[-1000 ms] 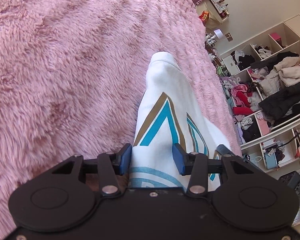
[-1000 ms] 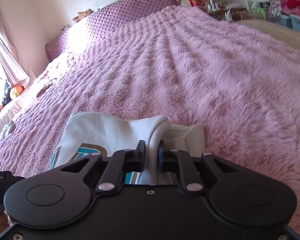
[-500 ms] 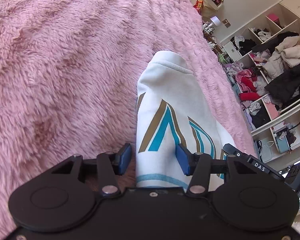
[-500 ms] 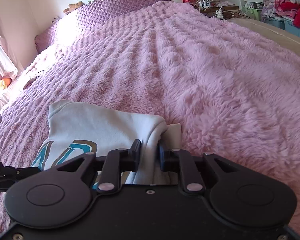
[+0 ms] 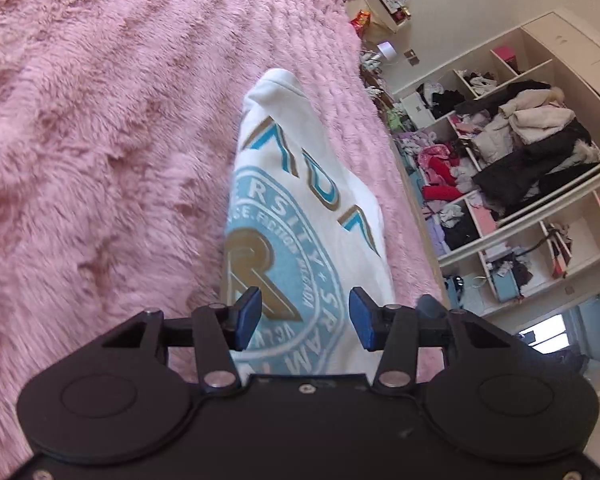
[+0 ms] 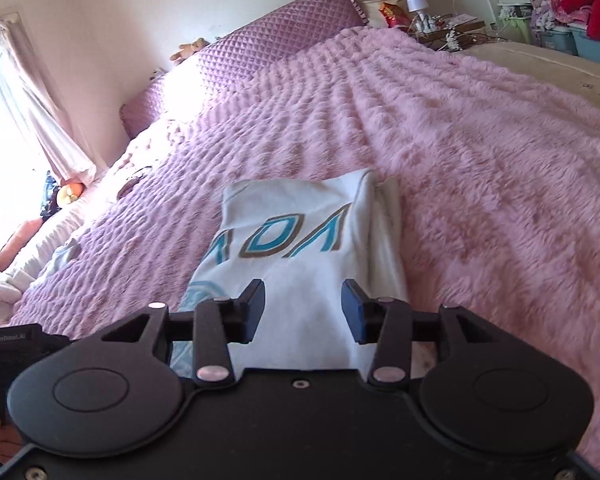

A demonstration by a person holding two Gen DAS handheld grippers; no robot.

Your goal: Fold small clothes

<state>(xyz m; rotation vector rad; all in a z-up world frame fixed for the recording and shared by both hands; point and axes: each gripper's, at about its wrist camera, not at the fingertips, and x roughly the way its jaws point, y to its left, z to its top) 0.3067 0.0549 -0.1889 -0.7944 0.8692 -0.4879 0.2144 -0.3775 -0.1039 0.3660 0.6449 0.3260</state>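
Observation:
A small white shirt [image 5: 300, 200] with blue and gold lettering and a round blue emblem lies folded into a narrow strip on the pink fluffy blanket [image 5: 100, 140]. In the right wrist view the same shirt [image 6: 300, 248] lies flat, a folded edge along its right side. My left gripper [image 5: 305, 318] is open, hovering over the emblem end, and its pads do not press the cloth. My right gripper [image 6: 303, 310] has its jaws opening above the near end of the shirt, with nothing pinched between them.
The blanket [image 6: 480, 140] covers a wide bed with a purple quilted headboard [image 6: 260, 52]. Open shelves [image 5: 520, 168] stuffed with clothes stand beyond the bed's right edge. A nightstand [image 6: 400, 8] with clutter sits at the head. More laundry [image 6: 4, 284] lies at far left.
Both grippers have pulled back from the shirt, so more of it shows, including the round emblem. The right gripper, earlier shut on the folded edge, has let go and opened.

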